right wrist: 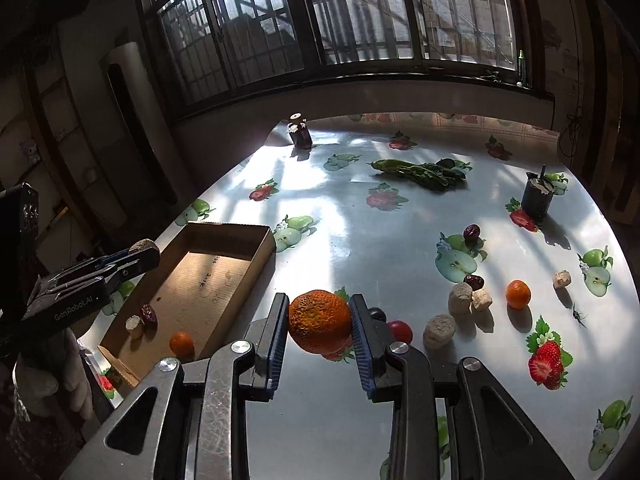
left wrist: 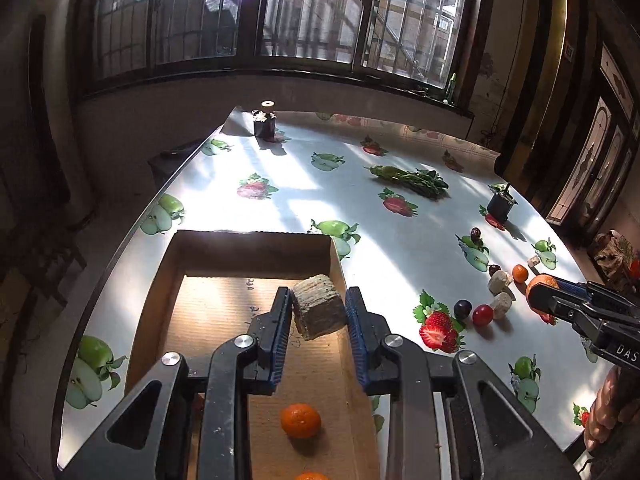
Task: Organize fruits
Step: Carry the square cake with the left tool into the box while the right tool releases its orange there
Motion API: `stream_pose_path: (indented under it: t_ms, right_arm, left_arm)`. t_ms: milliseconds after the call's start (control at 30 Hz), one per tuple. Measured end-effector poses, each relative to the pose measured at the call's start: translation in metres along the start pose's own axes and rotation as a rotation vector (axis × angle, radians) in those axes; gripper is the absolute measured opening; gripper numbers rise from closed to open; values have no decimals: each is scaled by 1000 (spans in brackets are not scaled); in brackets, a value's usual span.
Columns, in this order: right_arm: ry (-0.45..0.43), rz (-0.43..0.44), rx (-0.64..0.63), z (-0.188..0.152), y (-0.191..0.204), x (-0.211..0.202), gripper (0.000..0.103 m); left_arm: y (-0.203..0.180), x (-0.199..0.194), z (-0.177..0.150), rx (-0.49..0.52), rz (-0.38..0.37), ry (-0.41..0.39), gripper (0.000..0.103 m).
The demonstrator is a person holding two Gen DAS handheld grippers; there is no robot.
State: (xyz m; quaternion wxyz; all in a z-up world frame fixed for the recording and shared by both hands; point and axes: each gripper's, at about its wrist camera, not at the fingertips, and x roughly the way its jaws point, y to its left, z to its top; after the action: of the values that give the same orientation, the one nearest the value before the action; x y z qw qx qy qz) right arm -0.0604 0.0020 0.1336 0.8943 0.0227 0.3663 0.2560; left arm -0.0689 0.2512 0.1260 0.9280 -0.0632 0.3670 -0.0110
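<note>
My left gripper [left wrist: 319, 310] is shut on a pale fibrous chunk [left wrist: 319, 307] and holds it above the cardboard box [left wrist: 256, 240]; it also shows in the right wrist view [right wrist: 138, 254]. A small orange [left wrist: 300, 420] lies in the box, with a red date [right wrist: 149, 315] and a pale piece [right wrist: 134, 326]. My right gripper [right wrist: 320, 320] is shut on a large rough orange [right wrist: 319, 320] above the table, right of the box. Loose on the table lie a small orange [right wrist: 518, 294], dates [right wrist: 471, 232], pale chunks [right wrist: 439, 330], a cherry tomato [right wrist: 400, 331] and a dark grape [left wrist: 463, 307].
The table [right wrist: 360, 232] has a glossy fruit-print cloth. Leafy greens [right wrist: 420, 172] lie at the back. A dark jar [right wrist: 301, 132] stands at the far left corner and a dark cup [right wrist: 538, 196] at the right. Windows rise behind the table.
</note>
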Motion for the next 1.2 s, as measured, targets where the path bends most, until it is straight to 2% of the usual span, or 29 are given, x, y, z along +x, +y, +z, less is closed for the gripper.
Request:
stream_pose_path:
  t_ms: [100, 233, 533, 633, 733, 900, 1033, 1067, 1133, 1167, 1200]
  right_arm:
    - [32, 67, -39, 7, 33, 34, 33]
    - [111, 153, -78, 7, 70, 86, 33]
    - [284, 183, -125, -17, 113, 177, 33]
    - [312, 171, -146, -22, 120, 190, 33]
    - [322, 155, -162, -25, 124, 197, 34]
    - [309, 146, -169, -26, 126, 196, 35]
    - [256, 160, -144, -22, 122, 178, 47]
    - [242, 163, -140, -20, 120, 172, 50]
    - [205, 168, -125, -17, 115, 155, 50]
    - [187, 169, -117, -15, 111, 147, 50]
    - [169, 168, -107, -14, 107, 138, 50]
  left_arm:
    - [33, 21, -3, -31, 62, 46, 27]
    - [67, 50, -9, -80, 97, 124, 26]
    - [103, 95, -28, -148, 151, 291, 27]
    - [109, 100, -29, -183, 127, 312, 27]
    - [110, 102, -29, -186, 137, 317, 27]
    - [111, 99, -28, -200, 133, 307, 30]
    - [108, 81, -28, -209, 149, 268, 31]
    - [104, 74, -27, -199, 158, 252, 33]
    - [94, 56, -27, -184, 143, 210, 51]
    - [87, 45, -28, -180, 133, 183, 64]
    - [79, 33, -28, -174, 115, 149, 71]
